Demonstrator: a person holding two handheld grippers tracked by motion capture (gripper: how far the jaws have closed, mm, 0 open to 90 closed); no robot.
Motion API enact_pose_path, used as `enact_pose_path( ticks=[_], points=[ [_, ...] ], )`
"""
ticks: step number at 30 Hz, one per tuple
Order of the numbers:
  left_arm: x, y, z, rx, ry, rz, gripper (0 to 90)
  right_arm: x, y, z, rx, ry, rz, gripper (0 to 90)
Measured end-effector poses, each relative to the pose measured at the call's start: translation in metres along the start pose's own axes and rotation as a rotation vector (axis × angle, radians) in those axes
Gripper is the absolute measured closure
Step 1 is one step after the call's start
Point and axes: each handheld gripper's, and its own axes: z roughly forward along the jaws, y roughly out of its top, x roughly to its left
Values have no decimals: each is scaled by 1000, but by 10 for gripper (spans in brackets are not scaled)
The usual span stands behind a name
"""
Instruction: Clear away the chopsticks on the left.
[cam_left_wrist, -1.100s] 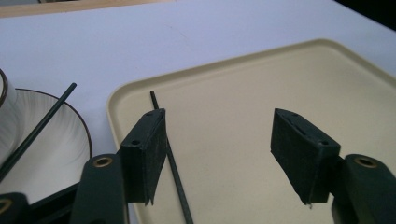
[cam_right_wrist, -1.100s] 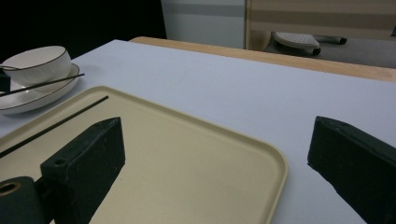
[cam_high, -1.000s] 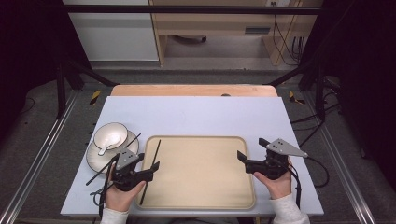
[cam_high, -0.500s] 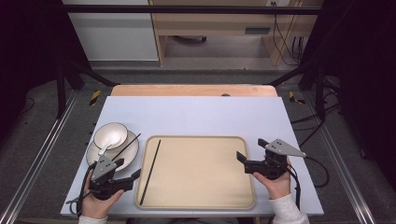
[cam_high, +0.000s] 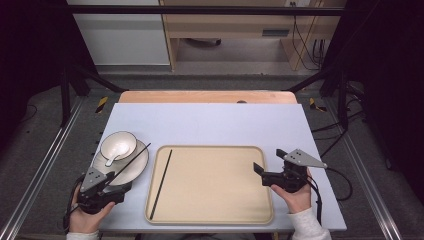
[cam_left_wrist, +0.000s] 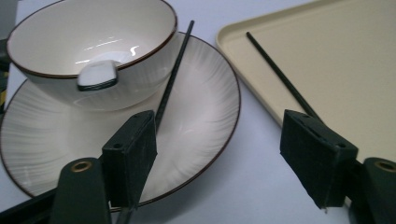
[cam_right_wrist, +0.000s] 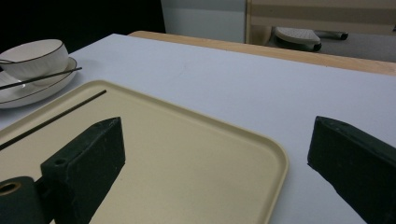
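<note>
A black chopstick (cam_high: 161, 178) lies along the left side of the beige tray (cam_high: 215, 200). A second chopstick (cam_high: 131, 159) rests across the white plate (cam_high: 134, 169), beside the bowl (cam_high: 119, 145) that holds a spoon (cam_left_wrist: 96, 74). My left gripper (cam_high: 121, 188) hovers open at the plate's near edge. Its jaws have just been closing a little, with nothing gripped. In the left gripper view (cam_left_wrist: 224, 154) the second chopstick (cam_left_wrist: 175, 70) runs under the left jaw. My right gripper (cam_high: 268, 161) is open over the tray's right edge (cam_right_wrist: 275, 158), with nothing between its jaws (cam_right_wrist: 210, 163).
The pale table (cam_high: 215, 125) reaches back to a wooden strip (cam_high: 207, 97). Black frame posts stand at both sides, and a cable trails off the table's right edge. Shelving stands on the floor beyond.
My left gripper has moved left, from the tray's left edge beside the chopstick to the near side of the plate. The chopstick stays on the tray. The right gripper has not moved.
</note>
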Motion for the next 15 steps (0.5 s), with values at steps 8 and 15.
enact_pose_path(
  ticks=[8, 15],
  points=[
    [19, -1, 10, 22, 55, -10, 383, 0, 0, 1, -1, -4, 0, 42],
    [27, 4, 21, 48, 62, 18, 488, 3, 1, 3, 4, -5, -16, 42]
  ],
)
